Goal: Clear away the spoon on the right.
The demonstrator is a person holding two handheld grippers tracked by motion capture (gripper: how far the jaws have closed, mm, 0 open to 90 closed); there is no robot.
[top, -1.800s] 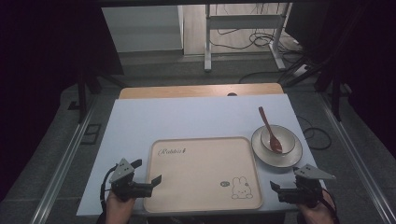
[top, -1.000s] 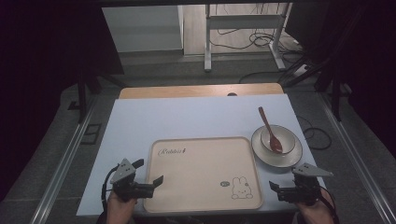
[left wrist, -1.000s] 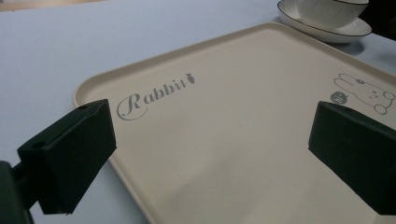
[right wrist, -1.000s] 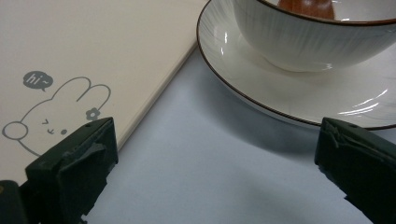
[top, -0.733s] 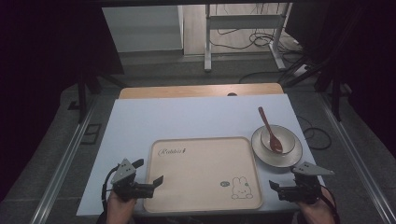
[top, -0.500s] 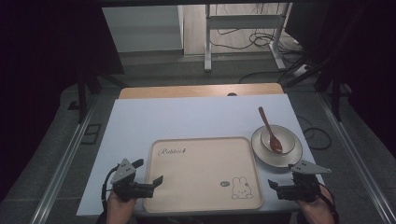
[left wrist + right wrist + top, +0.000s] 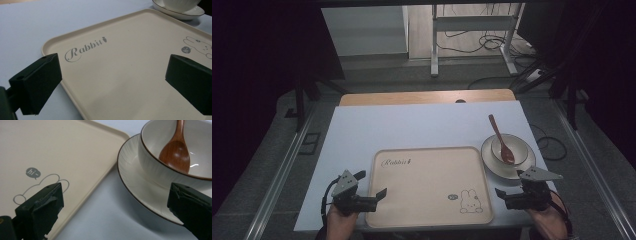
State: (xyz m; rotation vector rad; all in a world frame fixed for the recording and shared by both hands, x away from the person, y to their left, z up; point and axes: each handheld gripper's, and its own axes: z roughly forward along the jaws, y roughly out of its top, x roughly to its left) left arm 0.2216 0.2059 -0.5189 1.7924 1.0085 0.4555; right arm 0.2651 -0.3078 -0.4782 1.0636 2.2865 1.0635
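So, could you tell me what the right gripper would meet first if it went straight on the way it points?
Probably the near rim of the saucer under the bowl. The right gripper is open, aimed at the gap between tray and saucer; depth is unclear.

Overall light: the high view is dim at its borders, with black surroundings; the surface (image 7: 422, 127) sits in an even pool of light from above.
Shadows: soft and short; a faint one lies beside the plate (image 7: 140, 192) in the right gripper view.
Glare: small bright glints inside the bowl (image 7: 200, 157), next to the spoon (image 7: 176, 152).
Focus: in both gripper views the black tongs are blurred at the bottom edge; the tray (image 7: 130, 65) lettering is sharp.
Detail: the high view is grainy and low in contrast.
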